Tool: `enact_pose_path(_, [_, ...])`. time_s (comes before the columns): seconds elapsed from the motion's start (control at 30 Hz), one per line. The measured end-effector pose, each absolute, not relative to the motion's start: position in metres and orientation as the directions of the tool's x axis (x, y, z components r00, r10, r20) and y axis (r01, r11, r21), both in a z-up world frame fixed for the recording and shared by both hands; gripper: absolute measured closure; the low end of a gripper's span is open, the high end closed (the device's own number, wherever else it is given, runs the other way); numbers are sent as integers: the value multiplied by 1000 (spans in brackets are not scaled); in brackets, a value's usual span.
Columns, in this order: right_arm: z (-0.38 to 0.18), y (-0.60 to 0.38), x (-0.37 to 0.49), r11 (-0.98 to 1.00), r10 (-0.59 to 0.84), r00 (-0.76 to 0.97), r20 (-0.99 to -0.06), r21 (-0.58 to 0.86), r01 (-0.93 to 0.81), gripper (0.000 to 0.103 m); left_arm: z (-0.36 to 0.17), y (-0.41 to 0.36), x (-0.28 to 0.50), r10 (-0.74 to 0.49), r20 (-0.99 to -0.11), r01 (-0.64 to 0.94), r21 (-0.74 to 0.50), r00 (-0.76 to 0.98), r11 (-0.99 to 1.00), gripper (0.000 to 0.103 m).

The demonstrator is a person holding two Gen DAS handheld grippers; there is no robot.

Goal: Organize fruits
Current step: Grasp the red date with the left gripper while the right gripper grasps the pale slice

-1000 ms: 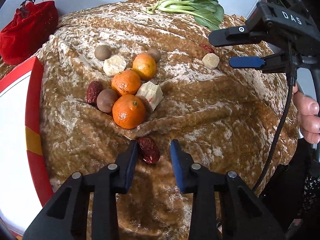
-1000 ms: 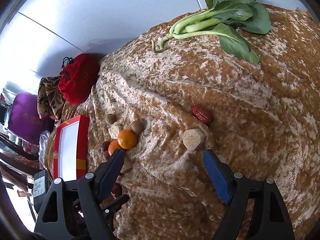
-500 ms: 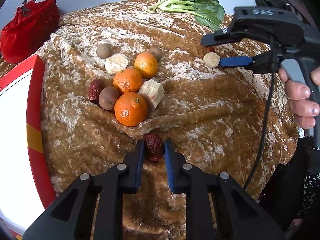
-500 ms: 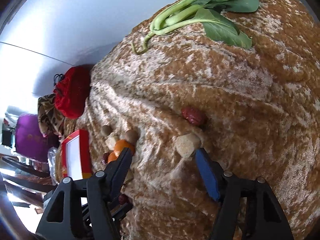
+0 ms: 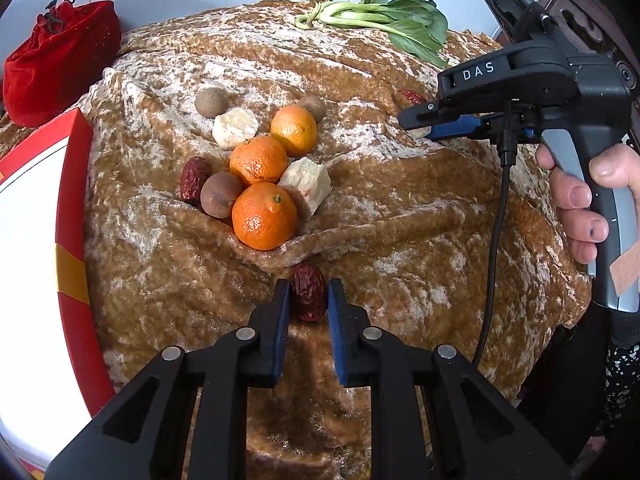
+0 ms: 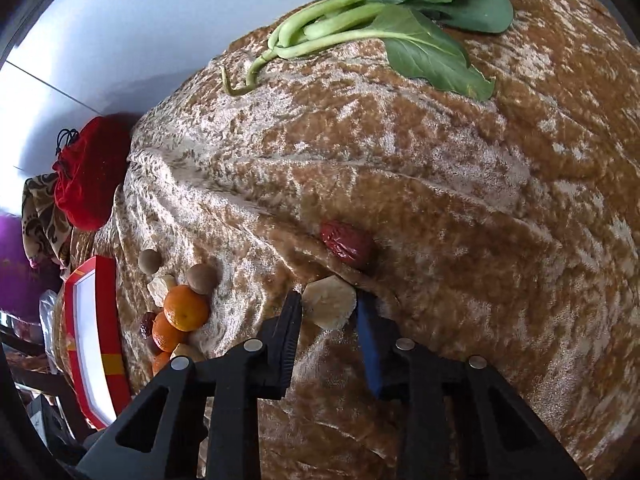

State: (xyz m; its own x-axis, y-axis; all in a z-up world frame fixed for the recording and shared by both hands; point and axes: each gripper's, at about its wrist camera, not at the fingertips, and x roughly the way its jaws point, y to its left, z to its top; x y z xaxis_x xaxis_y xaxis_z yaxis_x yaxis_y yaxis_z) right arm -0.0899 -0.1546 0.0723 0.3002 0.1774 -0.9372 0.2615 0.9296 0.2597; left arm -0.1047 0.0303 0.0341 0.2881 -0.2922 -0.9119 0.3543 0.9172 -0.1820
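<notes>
A dark red date (image 5: 308,298) lies on the brown mottled cloth (image 5: 400,216) with the left gripper (image 5: 307,300) clamped on it, both pads pressed against its sides. Just beyond it sits the gathered heap of fruit: three oranges (image 5: 264,222), a couple of brown round fruits (image 5: 221,200), pale cut chunks (image 5: 306,186) and another date (image 5: 194,178), all touching or nearly so. Off to the right a hand (image 5: 580,196) holds the right gripper (image 6: 329,306), its jaws closing around a pale cut chunk (image 6: 329,307) that sits between the fingers; the pads look to be against its sides. Just behind that piece lies a second red date (image 6: 347,243). At the far edge of the cloth lies a leafy green vegetable (image 6: 384,12). A red-rimmed white tray (image 5: 36,240) sits at the left, and a red drawstring pouch (image 5: 60,60) rests behind it near the wall.
</notes>
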Motion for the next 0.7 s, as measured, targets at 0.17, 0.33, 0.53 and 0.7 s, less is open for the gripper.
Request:
enact_pose_path(0.17, [81, -145, -93, 941, 172, 327, -929, 253, 224, 75, 36, 32, -105, -292, -910, 348, -183, 294, 920, 87])
enact_pose_path(0.33, [92, -127, -95, 942, 232, 356, -905, 300, 148, 75, 44, 36, -109, -291, -904, 344, -178, 312, 922, 87])
enact_pose_path(0.53, [106, -84, -102, 927, 354, 383, -854, 376, -18, 75, 70, 60, -124, -247, -885, 292, -134, 395, 947, 87])
enact_pose_path(0.7, [119, -36, -115, 896, 443, 398, -803, 402, -187, 75, 95, 100, -143, -135, -858, 191, -44, 496, 981, 87])
